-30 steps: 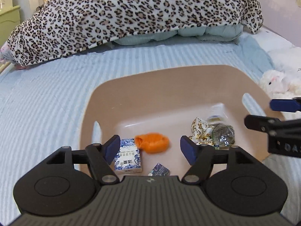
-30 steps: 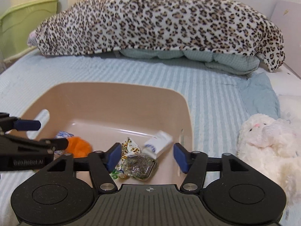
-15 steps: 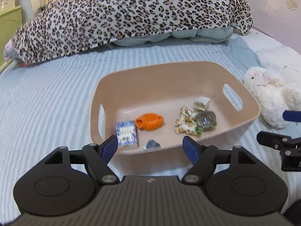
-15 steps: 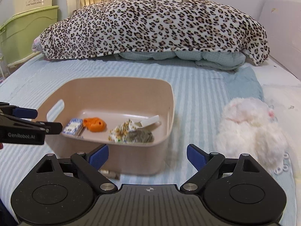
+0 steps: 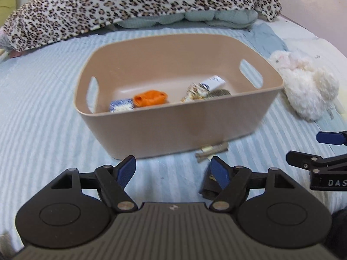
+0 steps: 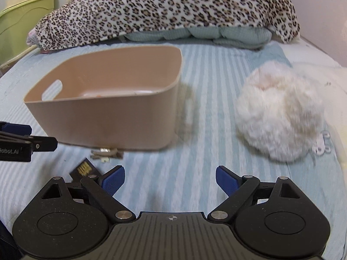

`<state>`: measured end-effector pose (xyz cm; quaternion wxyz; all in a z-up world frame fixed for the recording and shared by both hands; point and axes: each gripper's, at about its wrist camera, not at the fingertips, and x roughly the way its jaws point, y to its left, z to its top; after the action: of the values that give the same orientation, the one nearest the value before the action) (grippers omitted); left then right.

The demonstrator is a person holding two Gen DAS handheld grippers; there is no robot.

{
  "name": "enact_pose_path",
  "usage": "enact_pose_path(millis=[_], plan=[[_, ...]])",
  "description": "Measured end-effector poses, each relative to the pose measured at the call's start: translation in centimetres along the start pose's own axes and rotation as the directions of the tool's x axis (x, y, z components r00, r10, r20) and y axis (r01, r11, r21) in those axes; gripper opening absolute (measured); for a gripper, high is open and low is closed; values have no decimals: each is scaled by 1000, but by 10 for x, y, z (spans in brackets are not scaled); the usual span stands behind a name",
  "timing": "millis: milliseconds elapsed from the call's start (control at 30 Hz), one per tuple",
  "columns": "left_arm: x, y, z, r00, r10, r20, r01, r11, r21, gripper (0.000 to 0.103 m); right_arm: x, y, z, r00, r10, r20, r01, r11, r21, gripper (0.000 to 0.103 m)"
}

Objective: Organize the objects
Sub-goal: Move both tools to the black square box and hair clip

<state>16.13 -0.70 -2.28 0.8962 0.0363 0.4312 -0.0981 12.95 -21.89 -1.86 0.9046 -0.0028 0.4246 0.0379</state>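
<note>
On the striped blue bed (image 5: 43, 112), tan basket (image 5: 177, 127) holding orange pouch (image 5: 150, 97), blue-white box (image 5: 121, 106), snack packets (image 5: 196, 92), white plush toy (image 6: 279, 112) beside it, left hand-held gripper (image 5: 173, 170) wide open, empty, right hand-held gripper (image 6: 170, 178) wide open, empty, small dark card (image 6: 83, 169) near its left finger.

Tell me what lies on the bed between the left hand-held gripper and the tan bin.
In the left wrist view, between the left hand-held gripper and the tan bin, mostly bare striped sheet; a small metallic clip-like item lies off to the right at the bin's base.
</note>
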Motion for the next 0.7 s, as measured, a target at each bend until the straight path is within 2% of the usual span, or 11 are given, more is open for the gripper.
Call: enact_pose_path(millis=[133,400,500,700], plan=[[10,-9,-5,999,-46,-22,47,999,14,77,5,-5,-8,1000,-9,-13,9,1000,10,92],[38,-27,-16,993,-67,-96,73,996,60,77,14,-11,-16,999,-12,-33,12,1000,15,92],[50,-29,-23,991,-53,-125,62,996,66,77,17,-10,-17,999,-12,-36,12,1000,6,92],[62,-26,-24,990,-60,-125,64,998,28,77,25,-3,-17,999,-2,-54,1,1000,-12,92]])
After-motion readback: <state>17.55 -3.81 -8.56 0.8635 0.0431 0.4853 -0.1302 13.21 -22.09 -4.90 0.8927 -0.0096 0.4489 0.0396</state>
